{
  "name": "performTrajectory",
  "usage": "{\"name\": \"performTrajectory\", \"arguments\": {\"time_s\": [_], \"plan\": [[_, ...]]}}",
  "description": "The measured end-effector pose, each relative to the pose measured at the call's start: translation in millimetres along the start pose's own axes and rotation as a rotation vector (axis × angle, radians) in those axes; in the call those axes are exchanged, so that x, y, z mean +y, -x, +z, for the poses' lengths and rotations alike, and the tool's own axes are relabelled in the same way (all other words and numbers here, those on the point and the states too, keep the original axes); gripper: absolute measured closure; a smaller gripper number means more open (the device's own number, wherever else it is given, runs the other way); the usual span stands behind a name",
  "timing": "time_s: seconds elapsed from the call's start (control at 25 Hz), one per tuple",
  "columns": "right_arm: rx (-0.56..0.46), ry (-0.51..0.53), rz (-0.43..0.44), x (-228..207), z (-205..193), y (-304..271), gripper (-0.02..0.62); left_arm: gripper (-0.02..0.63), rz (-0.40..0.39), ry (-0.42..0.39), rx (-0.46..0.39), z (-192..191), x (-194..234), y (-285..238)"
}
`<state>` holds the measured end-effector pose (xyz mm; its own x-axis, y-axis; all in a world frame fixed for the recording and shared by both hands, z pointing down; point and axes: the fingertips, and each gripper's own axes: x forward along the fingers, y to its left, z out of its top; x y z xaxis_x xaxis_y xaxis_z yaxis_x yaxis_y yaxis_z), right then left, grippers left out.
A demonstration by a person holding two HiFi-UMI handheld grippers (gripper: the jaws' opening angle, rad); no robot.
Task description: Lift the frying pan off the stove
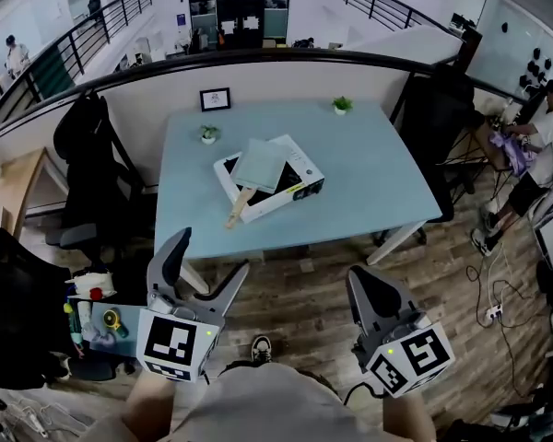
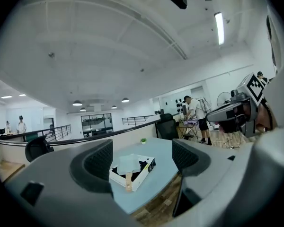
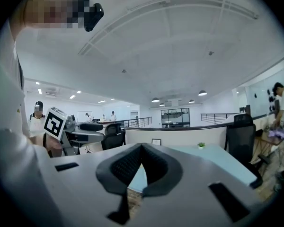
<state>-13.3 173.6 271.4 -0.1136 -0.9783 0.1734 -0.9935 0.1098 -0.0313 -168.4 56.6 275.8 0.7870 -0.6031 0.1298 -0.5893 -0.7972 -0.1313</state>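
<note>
A pale square frying pan [image 1: 259, 166] with a wooden handle [image 1: 239, 207] rests on a flat white-and-black stove [image 1: 300, 189] in the middle of the light blue table [image 1: 378, 173]. Both grippers hang well short of the table, over the wooden floor near my body. My left gripper [image 1: 210, 256] is open with nothing between its fingers. In the left gripper view the pan [image 2: 130, 161] and stove [image 2: 146, 170] show far off between the left gripper's [image 2: 142, 161] spread jaws. My right gripper [image 1: 361, 279] is shut and empty, and in its own view the right gripper's [image 3: 141, 151] pads meet.
Two small potted plants [image 1: 209, 133] [image 1: 342, 105] and a framed picture [image 1: 215, 98] sit along the table's far side. A black chair [image 1: 88, 155] stands left, another [image 1: 438, 118] right. A low cart with clutter [image 1: 97, 316] is near my left. A person [image 1: 544, 145] sits far right.
</note>
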Motion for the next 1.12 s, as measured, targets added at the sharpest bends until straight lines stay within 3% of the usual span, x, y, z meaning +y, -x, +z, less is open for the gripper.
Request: {"name": "performTrajectory", "arguments": {"time_s": [0.32, 0.6, 0.88, 1.12], "plan": [[0.039, -0.007, 0.023, -8.8, -9.1, -66.0, 0.592, 0.222, -0.005, 0.007, 0.044, -25.8, 41.0, -45.0], [0.029, -0.018, 0.049, -32.1, -10.8, -105.6, 0.592, 0.221, -0.001, 0.035, 0.031, -33.0, 53.9, -86.5], [0.049, -0.027, 0.081, -81.6, -12.1, -158.0, 0.591, 0.221, 0.034, 0.028, 0.08, -40.5, 67.9, -143.7], [0.063, -0.006, 0.163, -127.8, -2.8, -214.9, 0.591, 0.221, 0.072, 0.02, 0.146, -47.2, 78.7, -202.9]]}}
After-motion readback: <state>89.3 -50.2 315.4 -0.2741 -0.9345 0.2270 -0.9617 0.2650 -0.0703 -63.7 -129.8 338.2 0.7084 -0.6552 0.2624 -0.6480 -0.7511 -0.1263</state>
